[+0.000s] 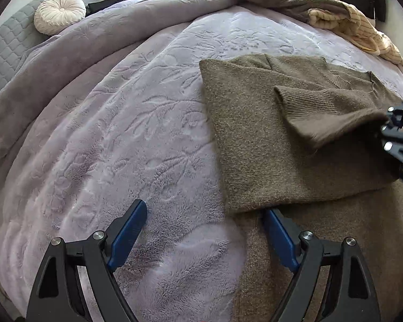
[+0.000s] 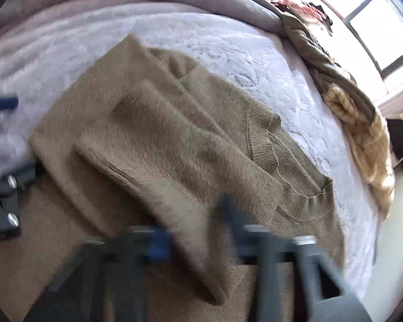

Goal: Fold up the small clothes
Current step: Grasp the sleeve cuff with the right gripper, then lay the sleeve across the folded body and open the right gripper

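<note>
An olive-brown knit sweater (image 1: 268,139) lies on the lilac bedspread (image 1: 121,123), its left side folded over the body. My left gripper (image 1: 204,220) is open and empty at the sweater's near edge, one blue finger just under the fold's hem. My right gripper (image 1: 389,123) enters from the right edge and is shut on the sweater's sleeve (image 1: 325,115), which it holds lifted over the body. In the blurred right wrist view the sleeve (image 2: 174,177) runs down between the fingers of the right gripper (image 2: 198,244). The sweater's ribbed collar (image 2: 266,145) lies to the right.
A grey duvet (image 1: 75,53) is bunched along the far and left sides of the bed. A pile of other clothes, brown and cream striped (image 1: 357,26), lies at the far right. A round white cushion (image 1: 59,13) rests on a grey quilted sofa at the far left.
</note>
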The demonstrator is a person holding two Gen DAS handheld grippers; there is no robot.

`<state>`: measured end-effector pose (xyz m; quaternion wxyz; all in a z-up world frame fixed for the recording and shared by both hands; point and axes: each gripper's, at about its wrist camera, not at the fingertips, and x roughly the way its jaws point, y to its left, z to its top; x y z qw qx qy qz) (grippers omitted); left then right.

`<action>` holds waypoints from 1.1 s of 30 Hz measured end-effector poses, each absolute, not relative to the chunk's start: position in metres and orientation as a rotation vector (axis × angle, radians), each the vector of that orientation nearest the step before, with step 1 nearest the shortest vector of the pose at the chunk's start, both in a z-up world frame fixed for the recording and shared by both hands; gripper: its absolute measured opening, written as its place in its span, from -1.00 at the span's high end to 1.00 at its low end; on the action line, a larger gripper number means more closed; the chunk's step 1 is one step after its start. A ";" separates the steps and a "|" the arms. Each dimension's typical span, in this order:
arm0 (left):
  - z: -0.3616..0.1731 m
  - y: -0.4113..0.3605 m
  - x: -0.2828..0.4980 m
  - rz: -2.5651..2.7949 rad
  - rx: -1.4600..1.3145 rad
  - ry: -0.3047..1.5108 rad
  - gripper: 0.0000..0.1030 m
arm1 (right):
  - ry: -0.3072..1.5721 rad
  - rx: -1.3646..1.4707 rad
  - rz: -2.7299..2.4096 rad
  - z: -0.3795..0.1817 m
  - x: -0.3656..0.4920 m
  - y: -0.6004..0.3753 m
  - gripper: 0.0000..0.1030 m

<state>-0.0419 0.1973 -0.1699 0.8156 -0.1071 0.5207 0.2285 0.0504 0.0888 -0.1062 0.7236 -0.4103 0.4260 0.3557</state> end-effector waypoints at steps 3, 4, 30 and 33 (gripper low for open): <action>-0.169 0.198 -0.043 0.508 -0.239 1.106 -0.69 | 0.978 -0.575 0.713 -0.080 0.084 0.061 0.89; -0.168 0.198 -0.045 0.513 -0.249 1.104 -0.69 | 1.006 -0.450 0.700 -0.075 0.096 0.044 0.89; -0.154 0.198 -0.054 0.619 -0.121 1.113 -0.69 | 1.254 0.459 0.349 -0.143 0.178 -0.174 0.87; -0.146 0.221 -0.072 0.611 -0.255 1.121 -0.69 | 1.262 0.447 0.366 -0.142 0.178 -0.173 0.80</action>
